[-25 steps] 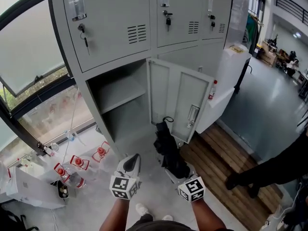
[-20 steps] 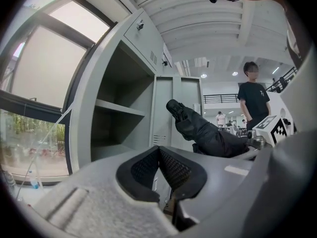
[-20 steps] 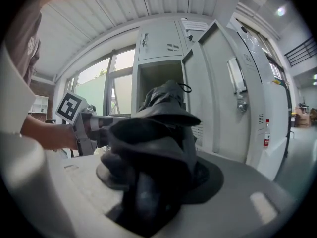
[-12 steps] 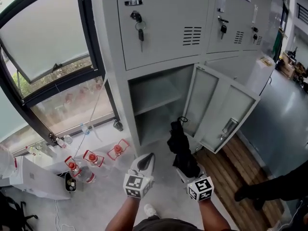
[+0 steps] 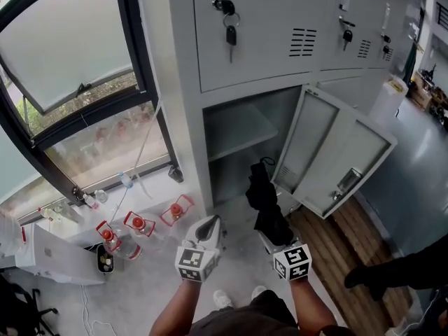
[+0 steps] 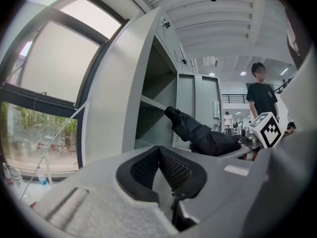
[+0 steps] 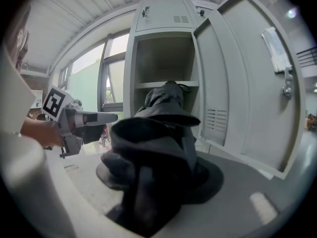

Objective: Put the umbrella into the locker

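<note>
Holding umbrella [image 5: 265,200], right gripper [image 5: 273,242], left gripper [image 5: 208,227] seemingly closed

From here the umbrella [image 5: 266,201] reads as soft, matt black cloth, crumpled into folds. The locker [image 5: 189,82] looks like smooth grey painted sheet metal with a dull sheen. The left gripper [image 5: 208,224] is matt grey plastic, its pads [image 6: 173,170] black and finely ribbed. The floorboards [image 5: 336,247] are brown wood.

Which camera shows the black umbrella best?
The head view: nearly the whole folded umbrella shows, pointing toward the open locker. The right gripper view shows only its bunched fabric up close; the left gripper view shows it sideways, smaller.
</note>
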Demonstrator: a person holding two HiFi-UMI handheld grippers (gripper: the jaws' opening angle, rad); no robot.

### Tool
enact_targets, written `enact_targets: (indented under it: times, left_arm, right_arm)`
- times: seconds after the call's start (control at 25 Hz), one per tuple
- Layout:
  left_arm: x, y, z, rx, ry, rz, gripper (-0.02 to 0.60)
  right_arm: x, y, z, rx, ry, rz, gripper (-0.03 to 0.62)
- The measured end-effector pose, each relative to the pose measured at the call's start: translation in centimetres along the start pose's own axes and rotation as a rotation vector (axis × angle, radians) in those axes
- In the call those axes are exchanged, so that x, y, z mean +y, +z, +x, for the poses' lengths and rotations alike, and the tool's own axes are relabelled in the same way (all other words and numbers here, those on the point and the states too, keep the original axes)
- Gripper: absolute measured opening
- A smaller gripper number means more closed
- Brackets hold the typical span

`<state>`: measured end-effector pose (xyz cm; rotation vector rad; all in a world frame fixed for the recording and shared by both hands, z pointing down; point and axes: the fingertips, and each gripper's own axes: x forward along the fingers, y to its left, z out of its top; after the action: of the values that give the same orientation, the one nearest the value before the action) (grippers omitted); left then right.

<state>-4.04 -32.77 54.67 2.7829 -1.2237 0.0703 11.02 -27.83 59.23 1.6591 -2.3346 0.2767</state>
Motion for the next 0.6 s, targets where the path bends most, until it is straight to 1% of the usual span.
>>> enact_targets:
  times: [0.16,0.28,0.36,0.6]
  left_arm:
    - [0.2,-0.2,0.0,-0.007,0.026,0.016,0.005]
    - [0.0,0.2,0.4,-0.008,0.038,0.022,0.005]
    - [0.2,0.4,0.8,-0.008,0.052,0.027,0.005]
    - [1.1,0.1,1.4,0.001,0.098,0.021,0.005]
  right_arm:
    - [0.2,0.3,1.5,0.010,0.037,0.011,0.253]
    - [-0.1,0.4,2.5,0.044,0.060,-0.005,0.253]
    - [-0.3,0.5,3.4,0.065,0.069,0.002,0.253]
    - [-0.9,1.1,6.1,0.097,0.097,0.010,0.252]
